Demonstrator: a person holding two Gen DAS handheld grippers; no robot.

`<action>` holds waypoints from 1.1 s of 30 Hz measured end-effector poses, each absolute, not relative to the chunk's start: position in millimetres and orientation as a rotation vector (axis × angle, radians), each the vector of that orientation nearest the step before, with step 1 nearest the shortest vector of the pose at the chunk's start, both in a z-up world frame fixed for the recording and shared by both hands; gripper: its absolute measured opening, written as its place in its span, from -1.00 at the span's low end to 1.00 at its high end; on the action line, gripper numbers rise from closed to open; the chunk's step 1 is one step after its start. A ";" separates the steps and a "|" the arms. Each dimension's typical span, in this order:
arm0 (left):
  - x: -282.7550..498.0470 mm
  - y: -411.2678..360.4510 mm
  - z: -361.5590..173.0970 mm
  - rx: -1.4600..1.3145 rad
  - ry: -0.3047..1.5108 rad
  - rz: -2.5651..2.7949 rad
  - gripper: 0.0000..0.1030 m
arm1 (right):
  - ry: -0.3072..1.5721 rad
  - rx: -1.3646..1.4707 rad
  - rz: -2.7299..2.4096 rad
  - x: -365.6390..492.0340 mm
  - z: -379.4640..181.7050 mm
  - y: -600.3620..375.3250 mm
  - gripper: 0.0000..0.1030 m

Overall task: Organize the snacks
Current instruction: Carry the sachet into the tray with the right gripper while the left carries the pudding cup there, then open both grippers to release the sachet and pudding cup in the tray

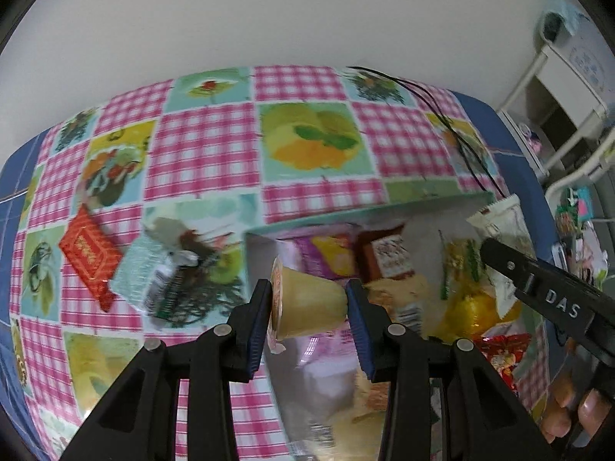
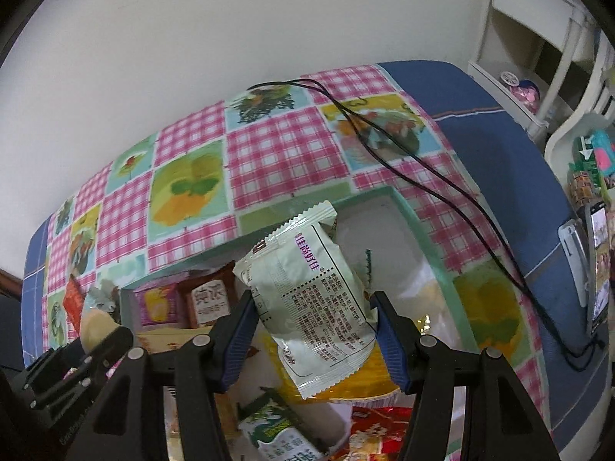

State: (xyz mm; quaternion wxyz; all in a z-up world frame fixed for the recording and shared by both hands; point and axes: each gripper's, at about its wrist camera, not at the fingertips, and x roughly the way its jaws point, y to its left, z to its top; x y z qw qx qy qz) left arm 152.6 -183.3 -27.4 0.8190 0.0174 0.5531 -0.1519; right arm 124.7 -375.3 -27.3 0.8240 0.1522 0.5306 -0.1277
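- Now my left gripper point(image 1: 309, 299) pinches a jelly cup point(image 1: 307, 303) sideways over the box point(image 1: 384, 207) edge.
- My right gripper point(image 2: 315, 326) clamps a pale green packet point(image 2: 311, 299) above that box point(image 2: 423, 226).
- Red packet point(image 1: 90, 255) lies on tablecloth point(image 1: 207, 150).

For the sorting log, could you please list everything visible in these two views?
Box: one, pale green rim, on the table, holding assorted snack packs.
Jelly cup: one, yellowish, on its side in the left tongs, over the box's left edge.
Packet: one, pale green-white, in the right tongs, above the box.
Red packet: one, on the tablecloth left of the box.
Tablecloth: one, pink check with fruit squares.
Cable: black, across the cloth.
Shelf: white, far right.
Fingers: the person's, lower right.
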 end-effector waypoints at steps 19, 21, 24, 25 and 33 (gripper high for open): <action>150.7 -208.9 -38.3 0.059 1.212 -0.380 -0.21 | 1.139 0.351 -0.259 126.8 -44.1 -374.2 0.21; 151.3 -208.1 -38.4 0.049 1.217 -0.380 -0.20 | 1.142 0.350 -0.259 127.1 -44.5 -373.7 0.22; 152.0 -205.8 -37.5 0.028 1.229 -0.382 -0.07 | 1.146 0.351 -0.258 127.9 -44.7 -373.2 0.24; 152.1 -205.5 -36.7 0.024 1.230 -0.383 -0.03 | 1.147 0.351 -0.258 128.0 -44.5 -373.0 0.24; 153.7 -199.7 -30.0 -0.002 1.223 -0.379 0.06 | 1.136 0.342 -0.247 128.3 -38.2 -371.2 0.24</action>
